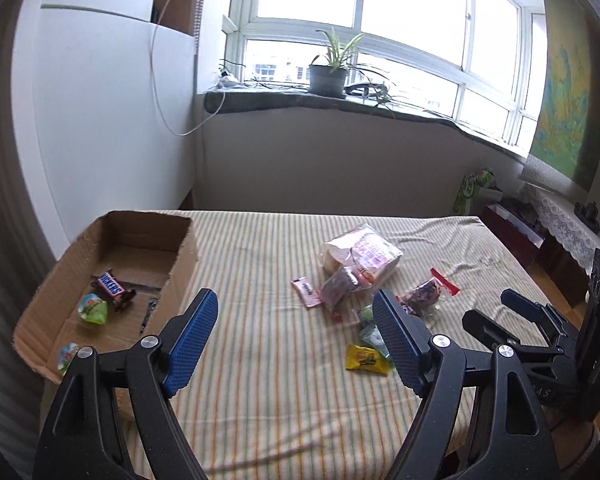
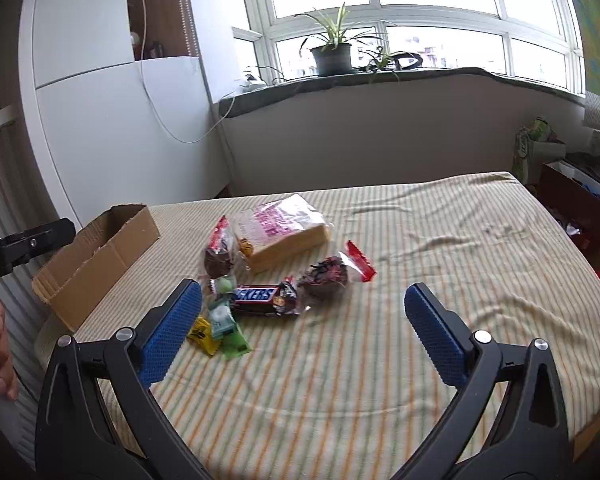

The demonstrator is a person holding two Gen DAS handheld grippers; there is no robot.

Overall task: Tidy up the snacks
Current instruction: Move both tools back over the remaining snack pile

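A cardboard box [image 1: 180, 268] sits at the table's left; inside lie a Snickers bar [image 1: 112, 286] and a green-wrapped snack [image 1: 93, 309]. The box also shows in the right wrist view [image 2: 100, 256]. A pile of snacks lies mid-table: a clear bread bag [image 2: 284, 228], a second Snickers bar [image 2: 260, 298], two dark pastries in clear wrappers [image 2: 326, 274], a yellow packet [image 2: 204, 334] and green packets [image 2: 224, 320]. My left gripper [image 1: 296, 340] is open and empty between box and pile. My right gripper [image 2: 304, 328] is open and empty, just in front of the pile.
The table has a striped cloth [image 2: 380, 360] with wrinkles at the far right. A windowsill with a potted plant [image 2: 332, 56] runs behind. A white cabinet [image 1: 100, 120] stands at left. Boxes and a bag [image 2: 540, 152] sit on the floor at right.
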